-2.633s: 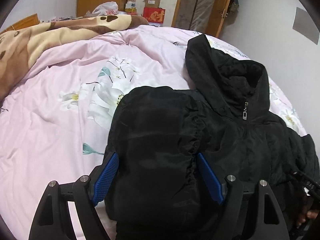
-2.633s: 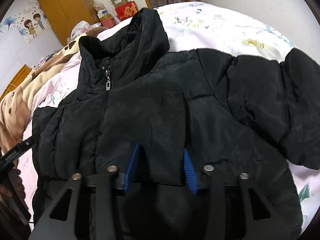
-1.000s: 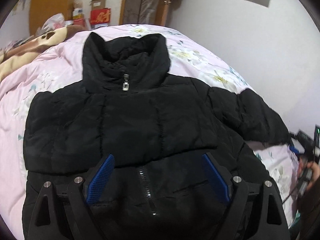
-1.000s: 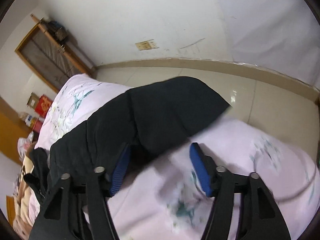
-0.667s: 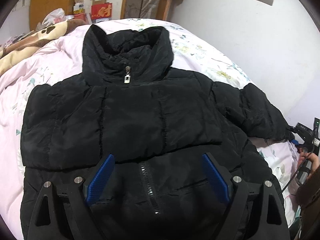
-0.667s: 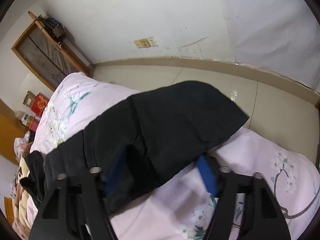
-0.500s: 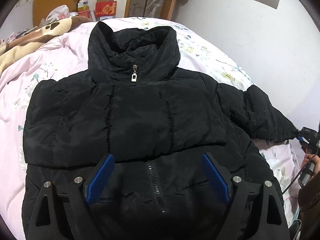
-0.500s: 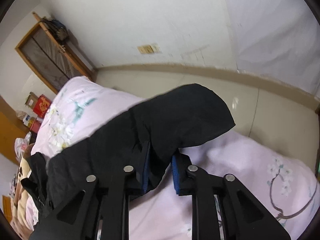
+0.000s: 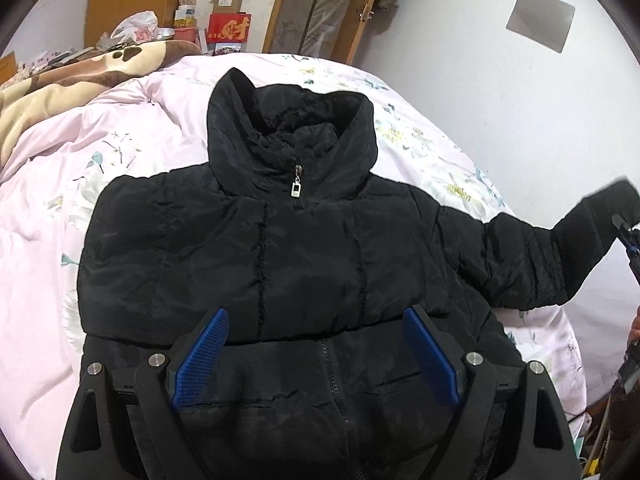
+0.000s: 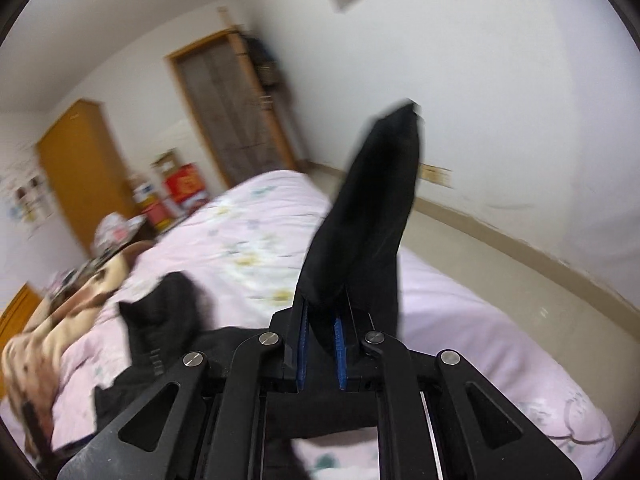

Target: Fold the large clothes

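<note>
Jacket (image 9: 304, 256): black padded one, lying front-up on the bed (image 9: 80, 208), zipped to the collar, silver zip pull at the throat.
Jacket's right sleeve (image 9: 536, 264): lifted off the quilt at the cuff end, stretched out toward the right edge of the left wrist view.
Jacket's left sleeve: folded across the chest.
Right gripper (image 10: 320, 340): jaws nearly together, clamped on the sleeve cuff (image 10: 368, 208), which stands up between the blue pads.
Left gripper (image 9: 316, 360): jaws wide, hanging over the lower front of the jacket, nothing between them.
Bed cover: pink quilt with a flower print; a brown and cream blanket (image 9: 60, 84) at the far left.
Boxes: a red box (image 9: 230, 28) and an open cardboard box (image 9: 226, 0) beyond the bed; contents cannot be told.
</note>
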Demonstrator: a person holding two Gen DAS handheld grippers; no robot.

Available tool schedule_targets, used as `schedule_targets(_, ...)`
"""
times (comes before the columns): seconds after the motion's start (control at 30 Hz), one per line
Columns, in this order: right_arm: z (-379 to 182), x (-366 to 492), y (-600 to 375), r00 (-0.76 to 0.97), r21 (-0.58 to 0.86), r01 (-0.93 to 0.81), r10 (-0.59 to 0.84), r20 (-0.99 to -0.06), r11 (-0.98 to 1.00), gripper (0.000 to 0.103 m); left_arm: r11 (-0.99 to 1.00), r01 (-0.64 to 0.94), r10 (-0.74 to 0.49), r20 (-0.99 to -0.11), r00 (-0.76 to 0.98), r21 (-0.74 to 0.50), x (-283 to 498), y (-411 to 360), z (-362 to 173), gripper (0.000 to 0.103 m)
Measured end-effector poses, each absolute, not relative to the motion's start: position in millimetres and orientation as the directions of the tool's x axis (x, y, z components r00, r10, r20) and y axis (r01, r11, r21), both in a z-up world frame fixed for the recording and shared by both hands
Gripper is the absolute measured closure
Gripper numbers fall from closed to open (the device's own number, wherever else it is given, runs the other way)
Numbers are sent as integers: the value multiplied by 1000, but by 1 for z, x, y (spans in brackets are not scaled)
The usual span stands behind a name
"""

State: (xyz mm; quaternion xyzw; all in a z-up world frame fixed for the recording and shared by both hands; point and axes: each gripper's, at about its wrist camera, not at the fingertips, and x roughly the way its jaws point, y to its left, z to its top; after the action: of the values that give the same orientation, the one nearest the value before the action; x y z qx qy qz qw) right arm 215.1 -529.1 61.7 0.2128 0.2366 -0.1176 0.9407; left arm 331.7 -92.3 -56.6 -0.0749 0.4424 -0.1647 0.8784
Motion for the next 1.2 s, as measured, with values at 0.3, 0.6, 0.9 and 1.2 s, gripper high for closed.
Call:
schedule_targets(0.3,70,264,-409,856,308,-2,161,-492,951,92,909,185,-408,-712,571,-373,338,-50,-40,14)
schedule_targets(0.6,32,316,-300,753,328,-183,347,-559,927,92,888,130,-426,-684,593,-441,349,3,-34,14)
schedule_targets(0.9,-43,331,-260,611,340,-206,392,-687,917,92,782,136,-590,-652,476,-608,391,1,-60,14)
schedule_targets(1.2,-75,324,-259,514,389,-222,446,-733,894,82,751,17,-616,-691,379,-660,421,-22,-106,13)
